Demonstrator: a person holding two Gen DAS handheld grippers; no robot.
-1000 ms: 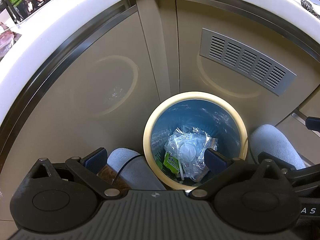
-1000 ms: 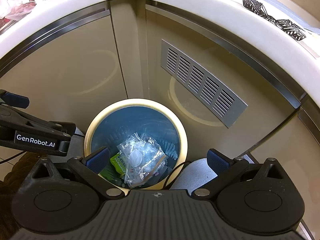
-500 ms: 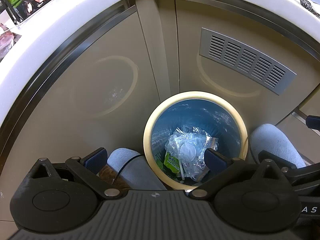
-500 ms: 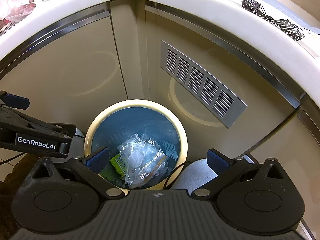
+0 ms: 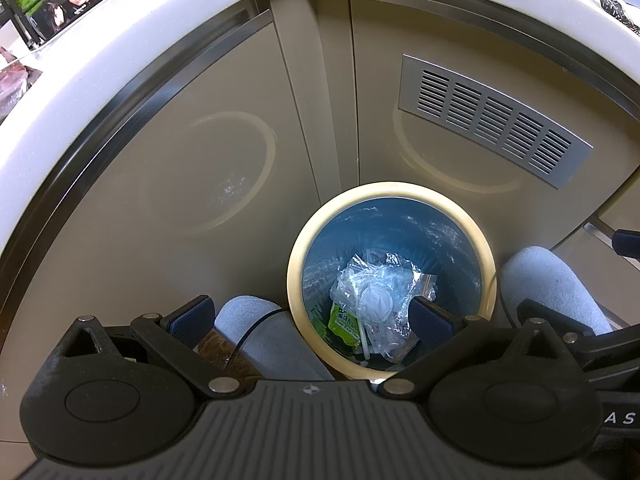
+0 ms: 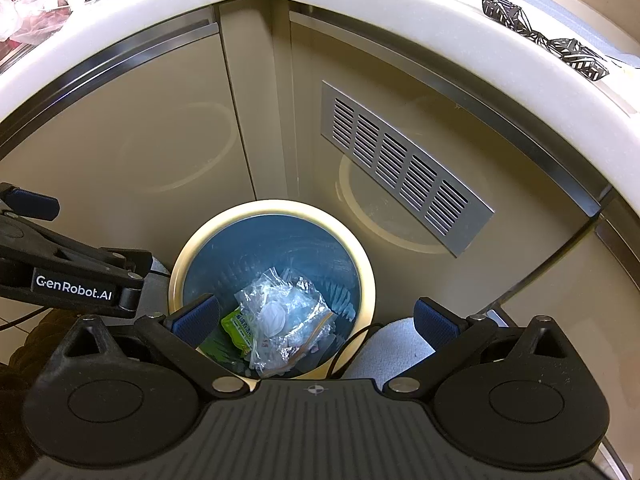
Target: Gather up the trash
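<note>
A round trash bin with a cream rim (image 5: 298, 248) (image 6: 360, 264) and blue liner stands on the floor against beige cabinets. Inside lie crumpled clear plastic wrap (image 5: 376, 280) (image 6: 296, 304), a white lid (image 5: 375, 301) (image 6: 273, 316) and a green packet (image 5: 343, 322) (image 6: 237, 326). My left gripper (image 5: 310, 316) is open and empty above the bin's left edge. My right gripper (image 6: 316, 318) is open and empty above the bin's right side. The left gripper's body shows in the right wrist view (image 6: 72, 276).
A white countertop (image 5: 120, 32) (image 6: 400, 4) curves above the cabinets. A metal vent grille (image 5: 492, 120) (image 6: 400, 164) sits on the right cabinet door. Pale blue slippers (image 5: 264, 332) (image 5: 548, 280) flank the bin. Items and a photo (image 5: 72, 4) stand on the counter.
The right gripper has drifted slightly upward and back; the bin sits a little lower in its view. The left view is almost unchanged.
</note>
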